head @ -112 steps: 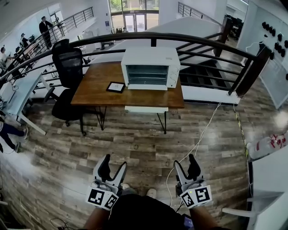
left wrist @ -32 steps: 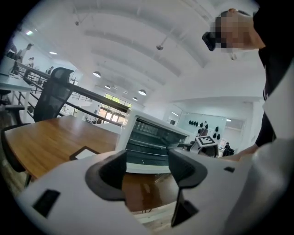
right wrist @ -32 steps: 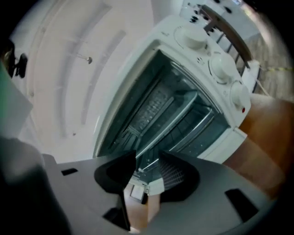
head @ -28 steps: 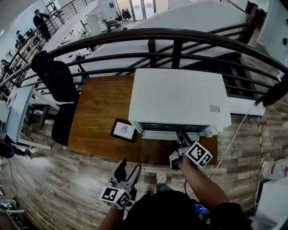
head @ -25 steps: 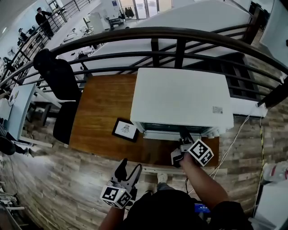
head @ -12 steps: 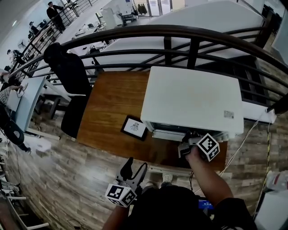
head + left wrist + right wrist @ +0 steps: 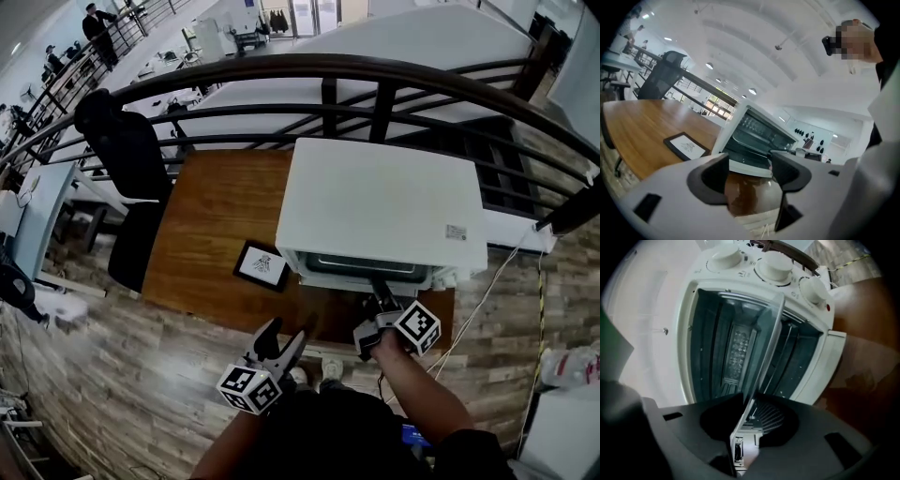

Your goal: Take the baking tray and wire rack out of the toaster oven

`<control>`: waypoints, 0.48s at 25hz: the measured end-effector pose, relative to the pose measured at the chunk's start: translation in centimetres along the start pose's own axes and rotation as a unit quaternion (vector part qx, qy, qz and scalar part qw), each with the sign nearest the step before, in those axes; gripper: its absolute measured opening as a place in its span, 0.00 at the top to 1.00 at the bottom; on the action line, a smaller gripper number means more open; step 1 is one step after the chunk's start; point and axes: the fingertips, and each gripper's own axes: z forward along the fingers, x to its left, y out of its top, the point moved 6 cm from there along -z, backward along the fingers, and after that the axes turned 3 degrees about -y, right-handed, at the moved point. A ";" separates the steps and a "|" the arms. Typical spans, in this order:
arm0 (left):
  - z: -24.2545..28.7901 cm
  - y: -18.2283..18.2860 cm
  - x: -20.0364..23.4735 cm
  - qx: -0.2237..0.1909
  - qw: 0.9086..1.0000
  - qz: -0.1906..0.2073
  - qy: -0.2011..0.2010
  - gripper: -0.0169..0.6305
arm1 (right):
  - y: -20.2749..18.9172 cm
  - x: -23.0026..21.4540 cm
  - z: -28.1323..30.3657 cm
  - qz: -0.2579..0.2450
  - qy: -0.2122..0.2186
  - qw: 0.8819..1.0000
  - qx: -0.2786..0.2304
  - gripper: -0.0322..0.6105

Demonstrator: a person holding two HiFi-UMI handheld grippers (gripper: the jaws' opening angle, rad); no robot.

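Wood-look floor [image 7: 103, 375] lies beneath us as we look steeply down. Nearest, our left gripper [image 7: 283, 337] hovers over the floor just short of the table's front edge; its jaws stand apart with nothing between them. To the right, our right gripper [image 7: 380, 289] reaches to the front of the oven [image 7: 380, 202]. Its jaws have just been closing and are clamped on the top edge of the glass door [image 7: 764, 348], which hangs partly open.

The table [image 7: 211, 202] has a warm brown wooden top. A small dark-framed picture [image 7: 262, 266] lies flat on it, just left of the oven. The white oven fills the table's right half, with three round knobs [image 7: 776, 266] beside the door. Dark shelf lines [image 7: 757, 139] show inside it; the tray and rack are in there, but we cannot tell one from the other.

A black office chair [image 7: 122, 141] stands at the table's left end. A white cable [image 7: 487, 300] trails across the floor on the right. Behind the table runs a dark curved railing [image 7: 319, 67]. Beyond it we see a bright lower level with desks and standing people [image 7: 94, 21] far off.
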 end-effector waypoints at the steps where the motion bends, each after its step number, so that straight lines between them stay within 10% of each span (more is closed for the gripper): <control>1: 0.7 -0.4 0.1 0.001 1.000 -0.019 -0.008 0.52 | -0.4 -0.2 -0.6 0.003 0.001 1.000 0.003 0.81; 12: 6.8 -3.4 0.2 0.012 0.977 -0.204 -0.063 0.52 | -3.5 -1.5 -5.1 0.026 -0.009 0.999 0.037 0.84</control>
